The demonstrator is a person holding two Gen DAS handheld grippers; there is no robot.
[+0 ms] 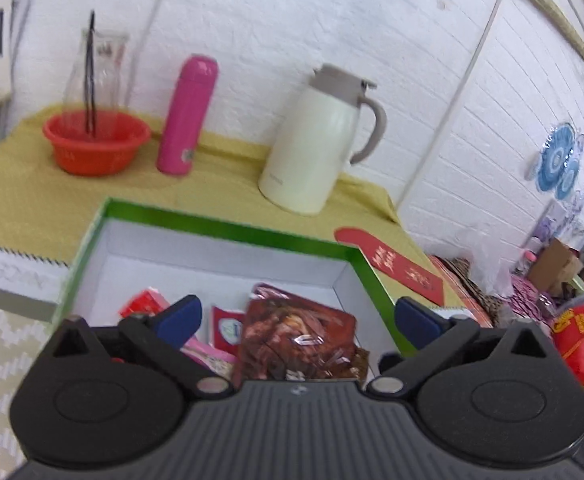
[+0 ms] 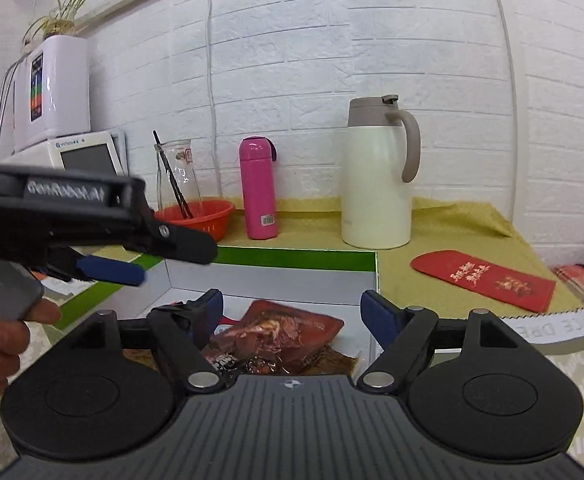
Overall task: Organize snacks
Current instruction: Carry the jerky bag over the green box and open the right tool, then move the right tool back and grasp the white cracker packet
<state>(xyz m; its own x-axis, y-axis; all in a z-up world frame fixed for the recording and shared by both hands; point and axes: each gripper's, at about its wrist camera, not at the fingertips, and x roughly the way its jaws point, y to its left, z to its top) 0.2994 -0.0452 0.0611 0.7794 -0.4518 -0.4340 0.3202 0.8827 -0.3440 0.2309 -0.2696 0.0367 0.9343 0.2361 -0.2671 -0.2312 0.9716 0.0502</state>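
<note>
The left gripper [image 2: 132, 264] reads "GenRobot.AI" on its side. Both it and the right gripper [image 2: 292, 308] stand wide open, holding nothing, above the green-rimmed box [image 1: 228, 224]. A brown snack packet [image 2: 276, 336] lies inside the box beside red packets [image 1: 144, 300]. The red envelope's [image 2: 484, 280] gold writing is unreadable.

You have a green-rimmed box [image 2: 292, 259] with white inner walls, holding a glossy dark red-brown snack packet [image 2: 276, 334]. The tabletop [image 2: 452, 280] wears mustard-yellow cloth. On it stand a pink flask [image 2: 258, 188], a cream jug [image 2: 376, 184] with a taupe lid, an orange-red bowl [image 2: 200, 216] and a red envelope [image 2: 482, 280] lettered, probably, in gold. Each tool carries blue pads [image 2: 376, 314].
</note>
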